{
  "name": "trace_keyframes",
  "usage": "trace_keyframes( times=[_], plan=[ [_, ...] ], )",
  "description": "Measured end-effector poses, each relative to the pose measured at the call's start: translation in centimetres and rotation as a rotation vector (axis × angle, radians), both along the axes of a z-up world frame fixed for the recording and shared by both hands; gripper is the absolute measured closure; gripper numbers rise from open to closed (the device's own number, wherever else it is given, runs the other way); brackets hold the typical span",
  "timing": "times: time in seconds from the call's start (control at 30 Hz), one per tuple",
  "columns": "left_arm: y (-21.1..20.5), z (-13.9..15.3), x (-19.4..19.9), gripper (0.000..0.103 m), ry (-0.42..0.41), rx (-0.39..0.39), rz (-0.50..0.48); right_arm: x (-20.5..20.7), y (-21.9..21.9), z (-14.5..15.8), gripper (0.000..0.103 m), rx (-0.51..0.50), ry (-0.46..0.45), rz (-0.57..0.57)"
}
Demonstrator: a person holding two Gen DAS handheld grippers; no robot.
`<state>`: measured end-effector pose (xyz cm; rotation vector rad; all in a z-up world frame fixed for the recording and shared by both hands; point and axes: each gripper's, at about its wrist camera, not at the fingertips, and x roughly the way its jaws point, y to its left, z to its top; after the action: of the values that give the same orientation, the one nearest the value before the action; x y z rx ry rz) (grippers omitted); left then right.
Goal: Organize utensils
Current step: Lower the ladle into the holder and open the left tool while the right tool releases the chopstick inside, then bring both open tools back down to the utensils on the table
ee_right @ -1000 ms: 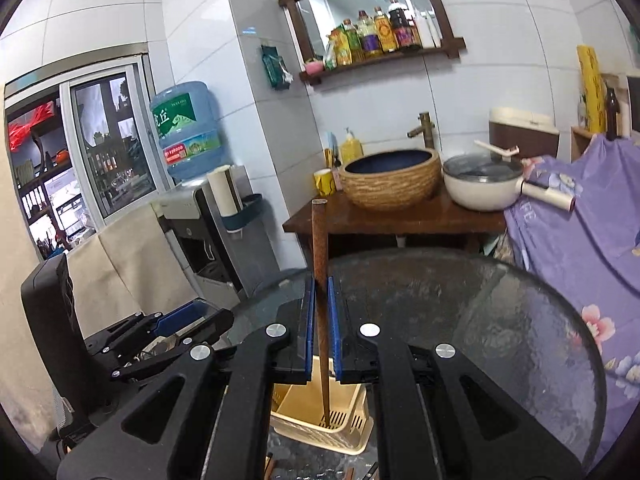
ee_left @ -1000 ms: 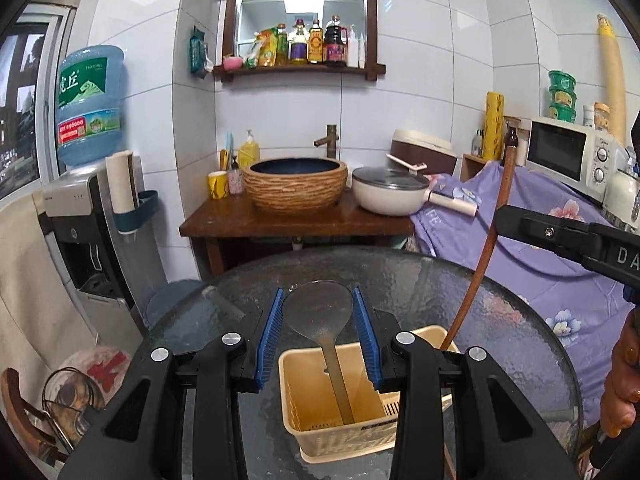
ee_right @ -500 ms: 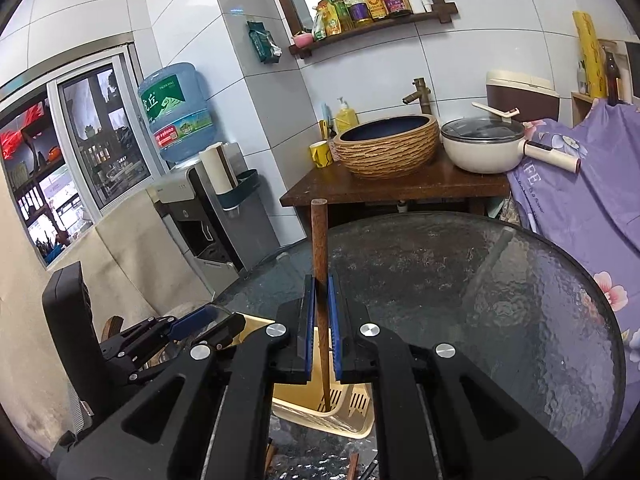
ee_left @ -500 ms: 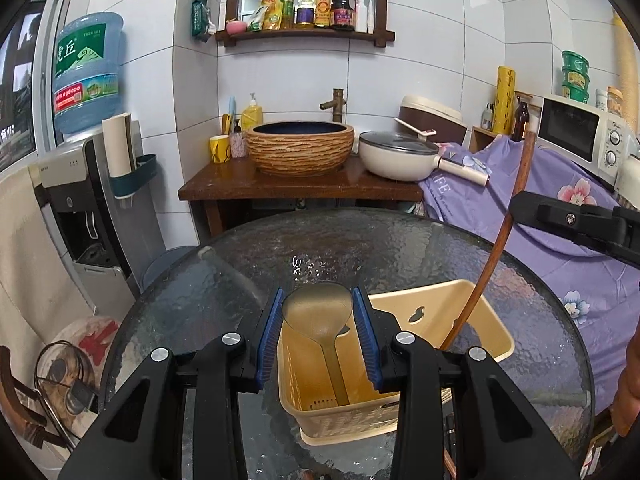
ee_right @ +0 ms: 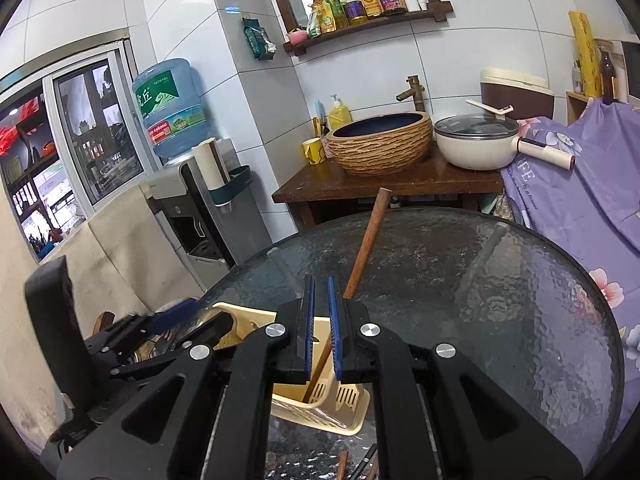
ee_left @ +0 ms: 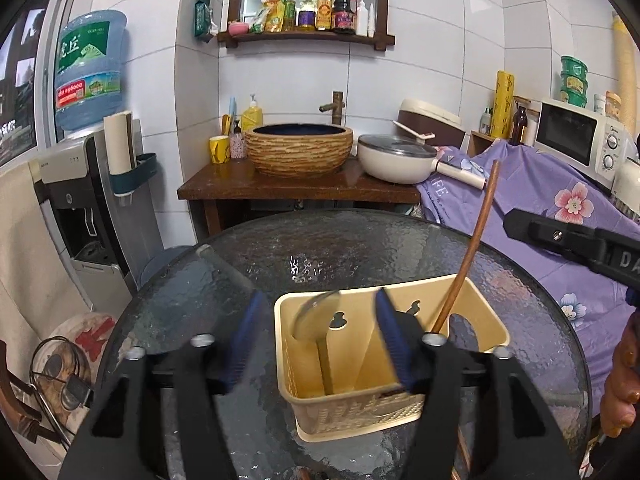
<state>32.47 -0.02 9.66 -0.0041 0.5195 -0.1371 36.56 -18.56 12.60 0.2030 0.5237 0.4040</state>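
A cream plastic basket (ee_left: 360, 412) stands on the round glass surface (ee_left: 340, 248), toward its near edge, and a wall divides it into two compartments. A metal ladle (ee_left: 316, 316) stands in the left compartment, handle down and bowl up, tilted so that the bowl leans toward the basket's back left corner; the bowl is blurred. The left gripper (ee_left: 318, 344) hangs just over the basket with its jaws spread wide, one blue pad (ee_left: 244, 340) outside the basket's left wall and the other over the divider, and neither touches the ladle. A long wooden stick (ee_left: 468, 248) stands in the right compartment, leaning toward the far right, with its top well above the rim. From the right wrist camera the same stick (ee_right: 366, 244) rises slanted past the right side of the right gripper (ee_right: 321, 322), whose jaws stand a narrow gap apart; the stick's lower part crosses behind that gap down into the basket (ee_right: 320, 404), and it is hard to tell whether either pad brushes it. The basket floor there is slotted. More thin sticks (ee_right: 360, 464) lie on the surface at the near edge, below the right gripper.
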Motion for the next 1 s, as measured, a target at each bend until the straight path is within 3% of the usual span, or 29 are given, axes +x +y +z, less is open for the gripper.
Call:
trace_keyframes(
  times=[0.03,0.07,0.13,0.3,0.47,0.53,0.7,0.87,1.0],
  plan=[
    [0.0,0.2,-0.4,0.031,-0.01,-0.002,-0.001,-0.2,-0.1,-0.1,0.086,-0.009,-0.007,-0.005],
    [0.1,0.5,-1.1,0.025,-0.028,-0.004,-0.003,-0.6,-0.2,-0.2,0.071,-0.02,-0.016,-0.01],
    [0.3,0.8,-2.6,0.018,-0.047,0.006,0.003,-1.6,-0.6,-0.5,0.055,-0.035,-0.029,-0.026],
    [0.9,0.3,-6.0,0.009,-0.058,0.041,0.029,-4.3,-1.0,-2.1,0.055,-0.106,-0.026,-0.041],
    [2.2,-2.8,-8.0,0.009,0.026,0.065,0.079,-6.7,-1.1,-5.4,0.055,-0.183,0.031,-0.049],
    [2.7,-4.8,-8.3,0.015,0.091,0.052,0.094,-7.3,-1.2,-7.1,0.055,-0.206,0.066,-0.048],
    [3.4,-9.2,-8.9,0.039,0.243,0.027,0.092,-8.2,-1.1,-11.3,0.055,-0.217,0.177,-0.038],
    [3.6,-11.7,-9.7,0.048,0.317,0.0,0.085,-9.3,-0.6,-14.1,0.057,-0.232,0.233,-0.022],
    [3.4,-12.6,-10.3,0.05,0.334,0.003,0.074,-9.5,-0.1,-15.4,0.063,-0.251,0.272,-0.018]
  ],
)
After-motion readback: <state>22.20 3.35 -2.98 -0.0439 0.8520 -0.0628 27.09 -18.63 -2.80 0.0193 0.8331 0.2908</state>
